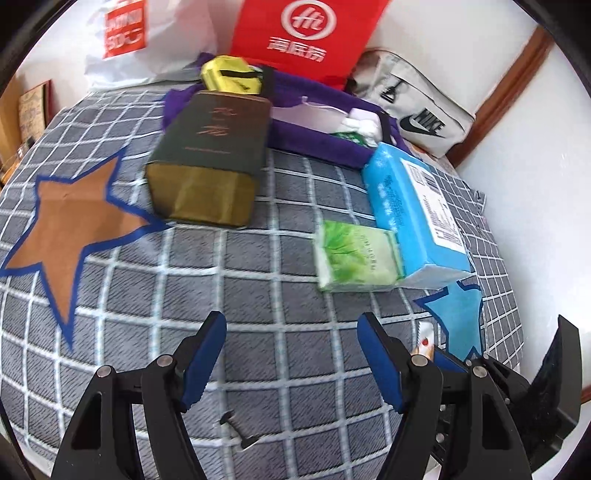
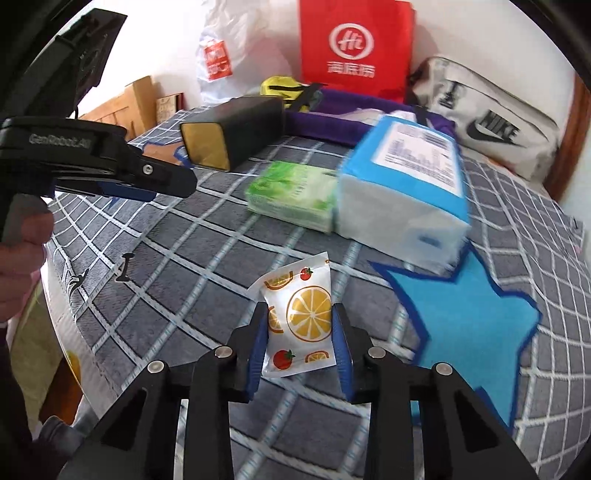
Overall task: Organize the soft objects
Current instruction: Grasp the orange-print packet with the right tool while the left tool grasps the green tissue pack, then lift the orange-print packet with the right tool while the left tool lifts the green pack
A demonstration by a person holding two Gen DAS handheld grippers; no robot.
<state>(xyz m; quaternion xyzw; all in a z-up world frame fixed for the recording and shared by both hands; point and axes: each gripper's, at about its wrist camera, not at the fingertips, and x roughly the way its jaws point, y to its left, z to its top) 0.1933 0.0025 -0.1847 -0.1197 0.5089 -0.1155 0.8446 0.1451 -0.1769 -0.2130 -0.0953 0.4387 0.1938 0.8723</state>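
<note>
My right gripper (image 2: 300, 314) is shut on a small white packet (image 2: 295, 284) printed with orange slices and tomatoes, its blue pads pressing on both sides just above the checked bedspread (image 2: 207, 266). Beyond it lie a green tissue pack (image 2: 291, 195) and a bigger blue tissue pack (image 2: 402, 177), side by side and touching. In the left wrist view my left gripper (image 1: 291, 321) hangs open over bare bedspread (image 1: 258, 277), with nothing between its fingers. The green pack (image 1: 356, 258) and blue pack (image 1: 413, 214) lie ahead of it to the right. A sliver of the packet (image 1: 424, 341) shows at lower right.
A dark green box with a gold end (image 1: 210, 158) lies at the middle. Behind it are a purple bag (image 1: 314, 144), a yellow pouch (image 1: 229, 74), a red bag (image 1: 303, 33), a grey Nike bag (image 1: 417, 107) and a white plastic bag (image 1: 159, 40) against the wall.
</note>
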